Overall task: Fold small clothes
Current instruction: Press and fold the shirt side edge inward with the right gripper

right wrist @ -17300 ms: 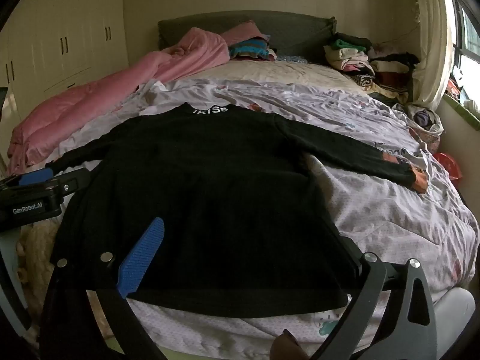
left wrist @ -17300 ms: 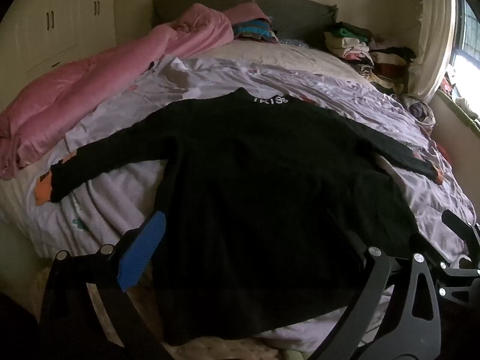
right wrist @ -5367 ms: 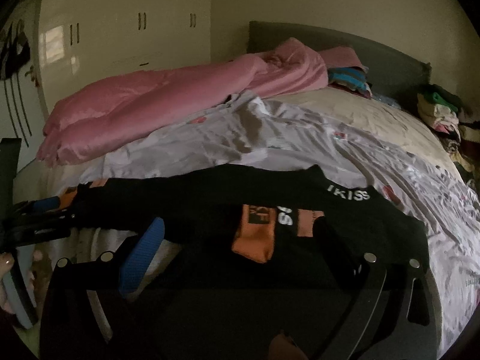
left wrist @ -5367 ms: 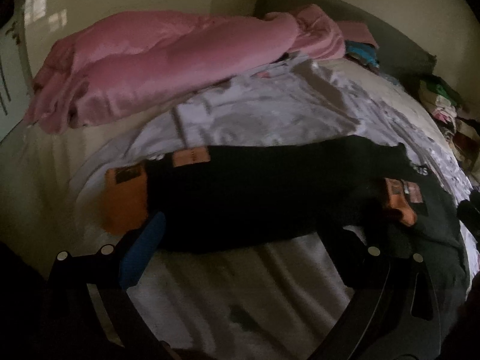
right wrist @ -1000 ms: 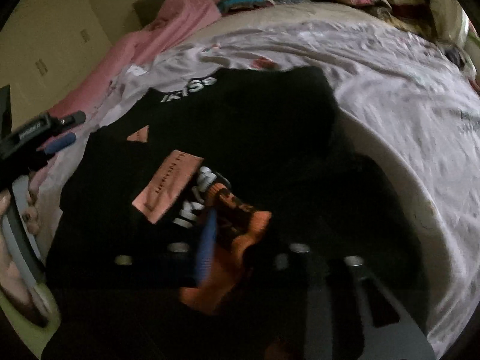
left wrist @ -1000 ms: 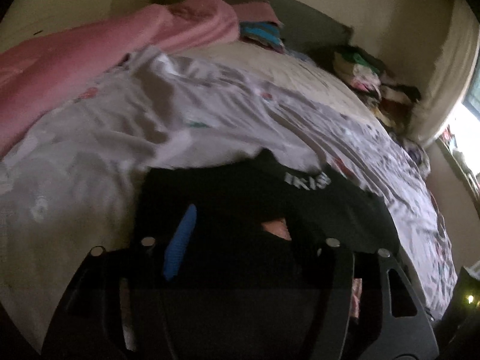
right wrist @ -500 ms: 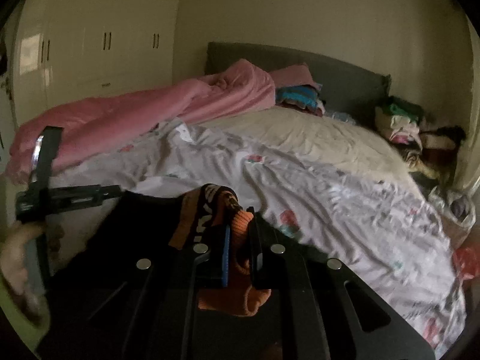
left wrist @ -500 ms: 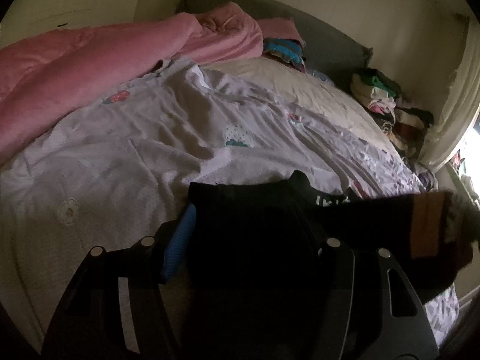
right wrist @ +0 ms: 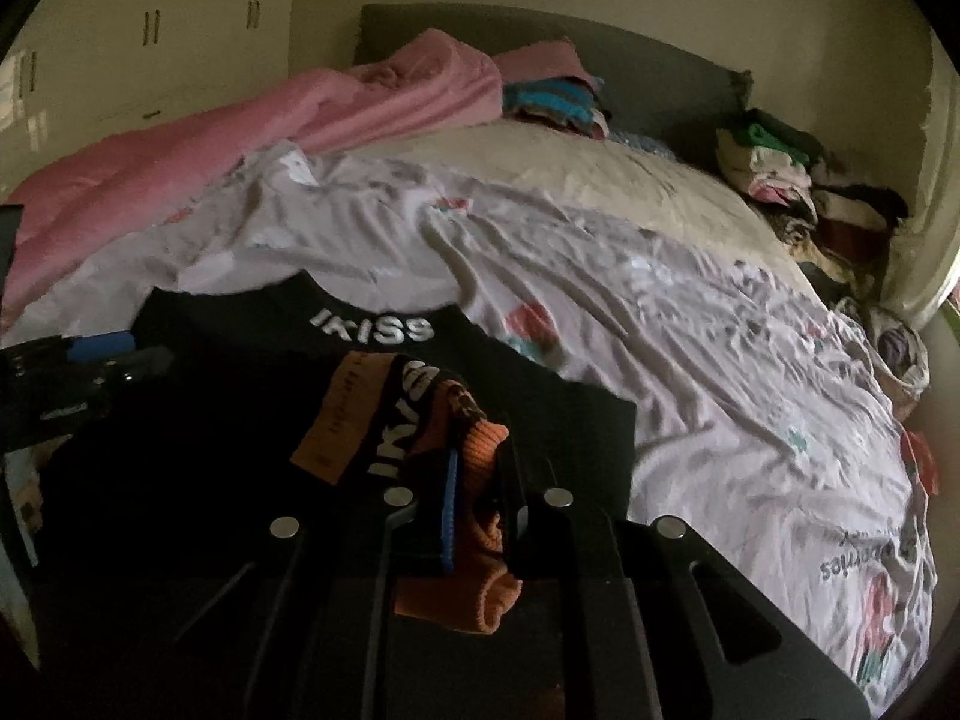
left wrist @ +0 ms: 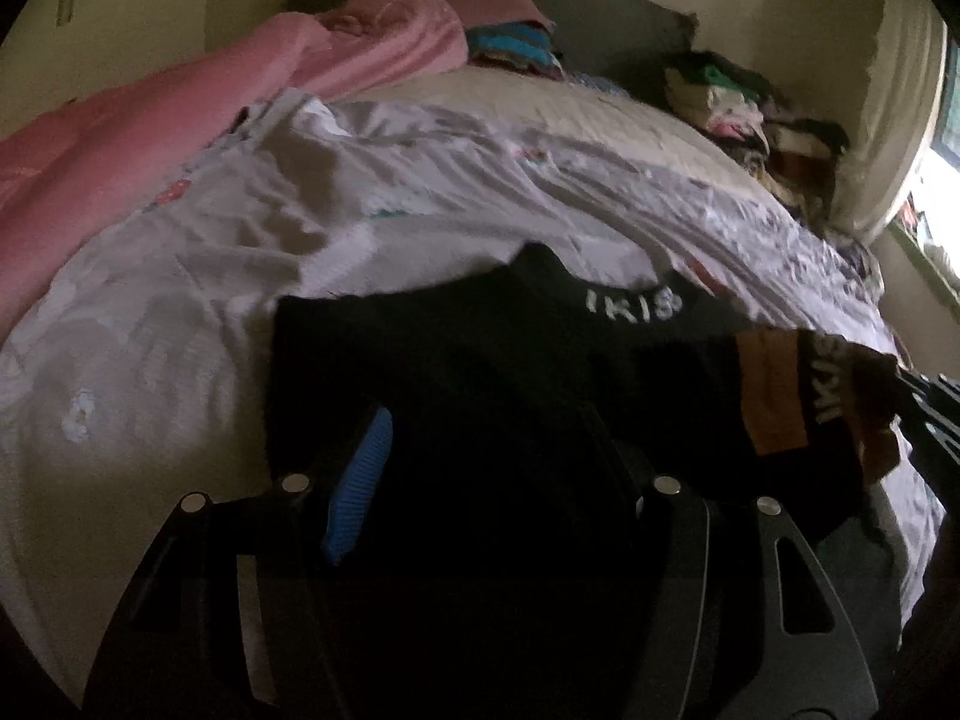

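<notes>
Right tool (right wrist: 480, 474) clenched on orange cuff (right wrist: 480, 450), likely to fold sleeve across black top (left wrist: 480, 372). Left tool (left wrist: 492, 456) half-spread over top; grip unclear.

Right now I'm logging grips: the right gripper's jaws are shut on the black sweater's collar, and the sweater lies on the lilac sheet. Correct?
Not quite. The right gripper is shut on the orange cuff of the black sweater, not the collar; the right wrist view shows it. The sweater does lie on the lilac sheet.

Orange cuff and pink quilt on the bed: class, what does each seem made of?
Orange cuff: ribbed knit, likely cotton or acrylic; fine ridges show. Pink quilt: smooth, slightly shiny padded fabric, perhaps polyester; it lies in puffy folds.
</notes>
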`<state>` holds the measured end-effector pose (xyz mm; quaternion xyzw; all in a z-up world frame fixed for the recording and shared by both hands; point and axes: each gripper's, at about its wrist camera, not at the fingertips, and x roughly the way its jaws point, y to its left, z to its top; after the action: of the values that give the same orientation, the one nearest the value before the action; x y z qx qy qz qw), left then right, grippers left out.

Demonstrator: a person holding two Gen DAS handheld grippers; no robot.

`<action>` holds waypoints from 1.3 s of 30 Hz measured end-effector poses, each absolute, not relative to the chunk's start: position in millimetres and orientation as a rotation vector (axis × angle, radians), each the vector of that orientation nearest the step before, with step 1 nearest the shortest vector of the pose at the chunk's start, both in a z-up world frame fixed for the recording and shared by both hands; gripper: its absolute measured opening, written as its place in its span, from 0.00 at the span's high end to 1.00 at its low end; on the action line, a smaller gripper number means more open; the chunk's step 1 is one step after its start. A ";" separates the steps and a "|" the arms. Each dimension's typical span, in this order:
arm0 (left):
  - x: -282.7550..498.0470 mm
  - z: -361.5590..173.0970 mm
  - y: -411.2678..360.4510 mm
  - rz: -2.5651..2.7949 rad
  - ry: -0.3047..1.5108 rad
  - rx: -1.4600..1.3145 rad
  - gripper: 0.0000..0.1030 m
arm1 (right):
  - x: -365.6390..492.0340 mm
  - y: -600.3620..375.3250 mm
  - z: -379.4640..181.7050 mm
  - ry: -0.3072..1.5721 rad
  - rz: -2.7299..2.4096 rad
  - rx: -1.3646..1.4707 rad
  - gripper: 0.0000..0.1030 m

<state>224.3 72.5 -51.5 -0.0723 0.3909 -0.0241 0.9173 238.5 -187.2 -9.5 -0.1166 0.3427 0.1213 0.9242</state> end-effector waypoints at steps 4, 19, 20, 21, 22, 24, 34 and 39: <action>226.1 -60.0 67.5 -0.069 0.838 -0.145 0.48 | 239.2 -190.2 -18.2 0.727 0.211 -0.234 0.89; 225.5 -61.1 81.4 -0.068 0.870 -0.207 0.43 | 228.2 -198.5 -17.2 0.719 0.177 -0.153 0.59; 225.0 -61.1 80.9 -0.074 0.874 -0.206 0.43 | 227.0 -195.4 -17.8 0.729 0.206 -0.141 0.58; 224.6 -61.2 80.3 -0.078 0.876 -0.203 0.43 | 225.2 -190.1 -18.8 0.739 0.246 -0.129 0.57; 224.3 -61.8 79.5 -0.083 0.883 -0.198 0.43 | 223.6 -185.2 -19.4 0.745 0.274 -0.126 0.55; 223.6 -65.7 79.7 -0.096 0.900 -0.195 0.43 | 222.1 -170.9 -22.5 0.765 0.334 -0.135 0.52; 222.2 -79.2 93.1 -0.114 0.946 -0.248 0.43 | 227.4 -150.1 -44.0 0.854 0.395 -0.103 0.46; 222.0 -79.6 91.8 -0.110 0.949 -0.239 0.43 | 229.7 -169.1 -54.0 0.880 0.352 -0.086 0.46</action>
<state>222.0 91.8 -79.6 -0.1147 0.4555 -0.0529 0.8813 229.7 -169.1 -54.0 -0.0415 0.4235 0.1695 0.8889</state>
